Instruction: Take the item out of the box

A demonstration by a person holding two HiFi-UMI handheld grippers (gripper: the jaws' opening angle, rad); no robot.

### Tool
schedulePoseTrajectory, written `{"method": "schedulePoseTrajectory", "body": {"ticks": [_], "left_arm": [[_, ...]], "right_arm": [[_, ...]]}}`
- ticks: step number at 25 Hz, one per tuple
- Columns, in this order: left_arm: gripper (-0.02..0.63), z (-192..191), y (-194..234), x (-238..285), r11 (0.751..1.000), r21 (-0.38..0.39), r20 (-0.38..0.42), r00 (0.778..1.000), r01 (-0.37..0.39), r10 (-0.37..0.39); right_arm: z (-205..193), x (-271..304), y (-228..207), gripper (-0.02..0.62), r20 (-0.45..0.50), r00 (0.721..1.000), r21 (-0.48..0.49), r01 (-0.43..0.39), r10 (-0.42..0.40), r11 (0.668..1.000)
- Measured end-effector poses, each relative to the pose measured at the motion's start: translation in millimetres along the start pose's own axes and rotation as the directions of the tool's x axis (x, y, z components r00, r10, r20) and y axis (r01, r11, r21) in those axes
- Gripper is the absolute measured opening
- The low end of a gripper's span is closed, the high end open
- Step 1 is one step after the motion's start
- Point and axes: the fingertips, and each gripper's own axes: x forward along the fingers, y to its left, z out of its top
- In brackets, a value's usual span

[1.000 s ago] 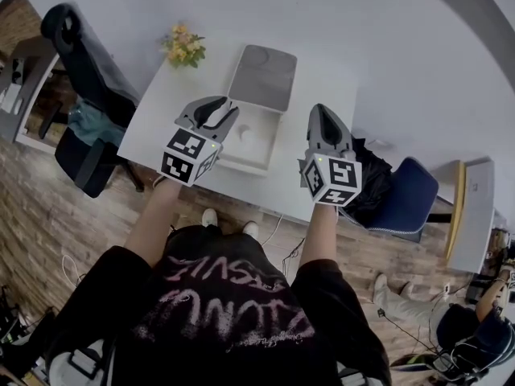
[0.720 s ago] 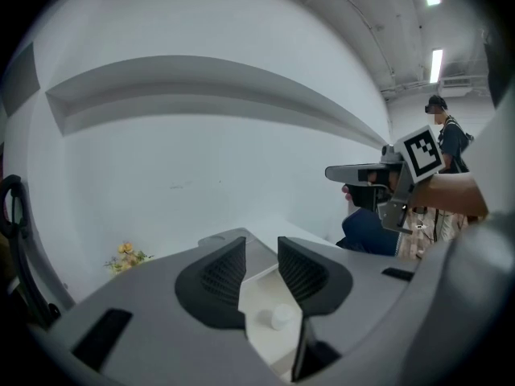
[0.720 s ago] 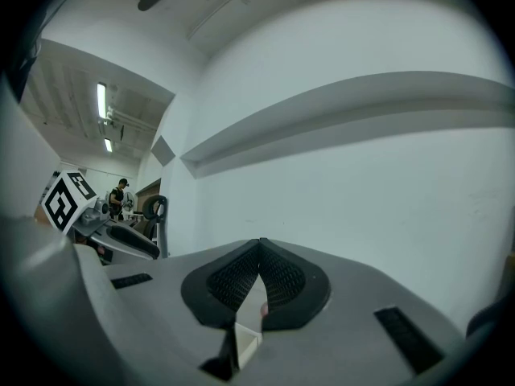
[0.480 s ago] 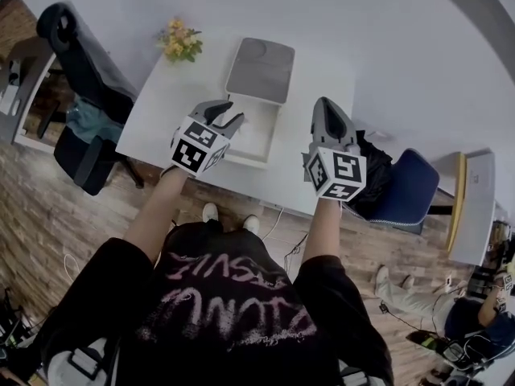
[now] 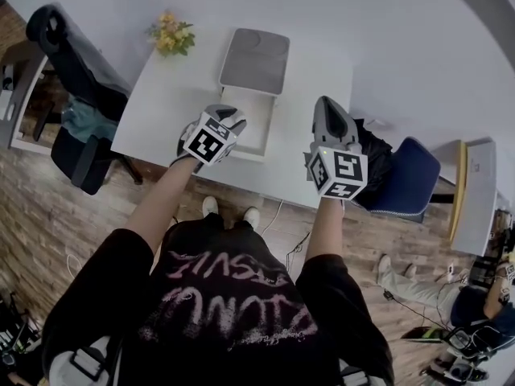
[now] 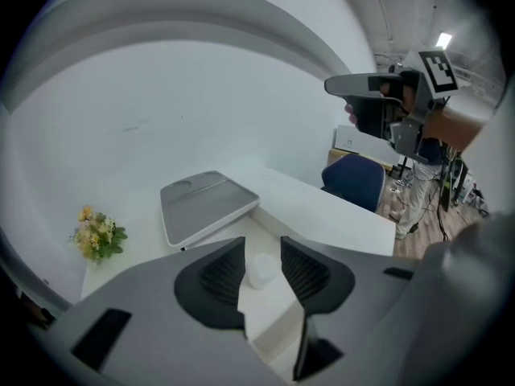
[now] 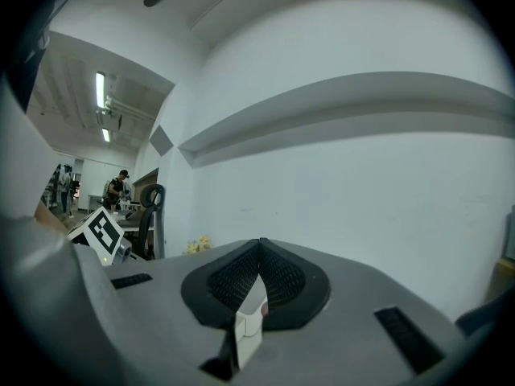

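Observation:
A white box (image 5: 259, 107) stands open on the white table (image 5: 165, 107), its grey-lined lid (image 5: 256, 61) folded back towards the wall. A small white rounded item (image 6: 260, 269) lies on the box floor (image 6: 265, 312). My left gripper (image 5: 229, 119) points down over the box's near left corner. Its jaws are opening, and in the left gripper view (image 6: 261, 244) the item shows in the gap between them, with neither pad touching it. In the head view the item cannot be made out. My right gripper (image 5: 326, 111) hovers right of the box, shut and holding nothing, aimed at the wall (image 7: 259, 244).
A small bunch of yellow flowers (image 5: 167, 39) sits at the table's far left corner. A black office chair (image 5: 60, 47) stands left of the table, a blue chair (image 5: 406, 187) and a black bag (image 5: 372, 171) to its right. A wall runs close behind the table.
My left gripper has moved right and tipped down over the box's near left corner. My right gripper has stayed almost where it was.

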Motion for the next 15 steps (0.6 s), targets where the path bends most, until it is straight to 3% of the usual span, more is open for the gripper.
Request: {"method": "schedulePoseTrajectory", "body": {"ticks": [15], "left_arm": [[0.195, -34.3, -1.5, 47.9, 0.997, 0.046, -0.184, 0.981, 0.065, -0.055]], "right_arm": [[-18.9, 4.5, -11.6, 0.007, -0.043, 0.999, 0.006, 0.004, -0.004, 1.000]]}}
